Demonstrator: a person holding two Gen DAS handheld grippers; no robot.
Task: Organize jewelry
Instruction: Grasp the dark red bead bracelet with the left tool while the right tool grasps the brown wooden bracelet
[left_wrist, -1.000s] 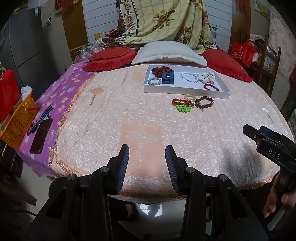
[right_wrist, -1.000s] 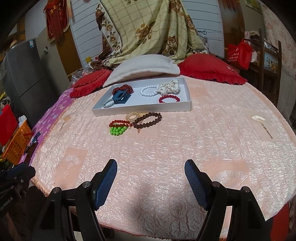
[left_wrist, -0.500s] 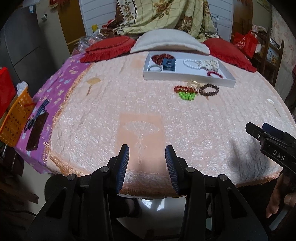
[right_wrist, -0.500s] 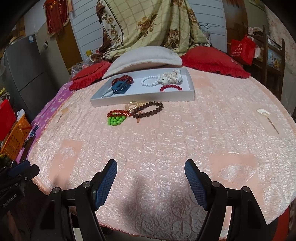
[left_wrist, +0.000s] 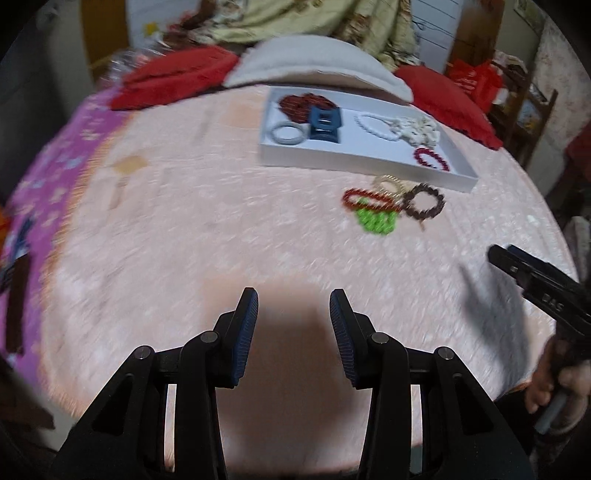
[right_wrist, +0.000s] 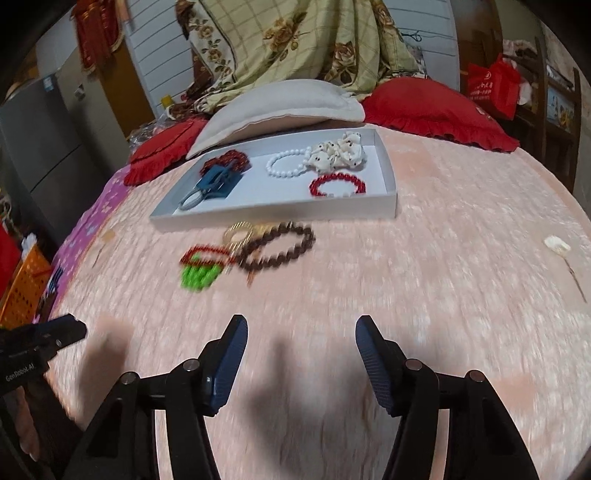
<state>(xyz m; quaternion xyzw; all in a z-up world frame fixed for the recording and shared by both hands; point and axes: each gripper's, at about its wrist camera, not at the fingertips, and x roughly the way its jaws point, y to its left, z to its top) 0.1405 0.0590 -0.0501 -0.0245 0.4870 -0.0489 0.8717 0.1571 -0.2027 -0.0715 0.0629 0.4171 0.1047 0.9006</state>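
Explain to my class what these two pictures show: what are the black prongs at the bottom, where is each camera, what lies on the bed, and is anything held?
No robot here: a person holds a black two-finger gripper in each hand, each with a camera looking along its fingers. One picture looks past the left gripper, the other past the right gripper. Both are empty; the right one's jaws are closing on nothing. On the pink quilted bedspread sits a shallow white tray with a white bead bracelet, a red bead bracelet, a blue hair claw and other pieces. In front of it, loose, lie a dark brown bead bracelet, a green bead bracelet, a thin red bead bracelet and a gold ring-shaped piece.
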